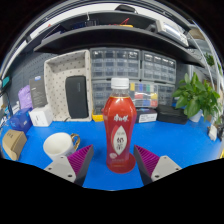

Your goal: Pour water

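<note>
Claw (118, 160) fingers spread, red bottle (120, 133) upright between them, gaps both sides

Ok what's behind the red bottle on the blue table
Behind the red bottle, standing between the open gripper fingers, are grey drawer units. What lies directly behind its body is covered.

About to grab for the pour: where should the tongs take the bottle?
Probably the bottle's labelled middle, straight ahead from where the tongs sit. It stands upright on the blue table between the open fingers, its straight sides facing the pads; the cap is narrower.
</note>
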`<state>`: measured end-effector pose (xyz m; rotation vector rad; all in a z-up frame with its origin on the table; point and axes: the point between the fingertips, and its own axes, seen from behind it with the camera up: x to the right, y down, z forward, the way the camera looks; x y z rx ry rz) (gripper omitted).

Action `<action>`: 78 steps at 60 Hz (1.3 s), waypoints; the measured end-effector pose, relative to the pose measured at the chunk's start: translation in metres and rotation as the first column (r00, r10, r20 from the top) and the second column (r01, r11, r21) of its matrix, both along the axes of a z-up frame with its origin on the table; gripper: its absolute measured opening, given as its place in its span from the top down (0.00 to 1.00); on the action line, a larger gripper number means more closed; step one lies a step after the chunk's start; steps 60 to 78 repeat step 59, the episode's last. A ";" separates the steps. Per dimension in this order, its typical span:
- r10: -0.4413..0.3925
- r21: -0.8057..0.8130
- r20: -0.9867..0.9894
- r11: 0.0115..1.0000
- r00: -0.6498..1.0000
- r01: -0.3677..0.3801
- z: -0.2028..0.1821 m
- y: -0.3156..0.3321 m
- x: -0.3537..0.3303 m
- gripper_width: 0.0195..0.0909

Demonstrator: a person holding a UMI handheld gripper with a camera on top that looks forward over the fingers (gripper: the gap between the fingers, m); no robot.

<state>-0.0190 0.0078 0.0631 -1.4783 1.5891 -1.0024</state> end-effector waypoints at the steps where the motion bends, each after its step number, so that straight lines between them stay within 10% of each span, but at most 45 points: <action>1: -0.006 -0.002 -0.003 1.000 1.000 0.006 0.001 0.000 -0.006 0.12; 18: -0.114 0.082 -0.016 0.990 0.993 0.115 0.051 0.031 -0.092 0.12; 50: -0.059 -0.010 0.007 0.998 0.998 0.059 0.151 0.096 -0.150 0.12; 78: -0.059 -0.013 0.025 0.998 0.998 0.059 0.164 0.102 -0.157 0.13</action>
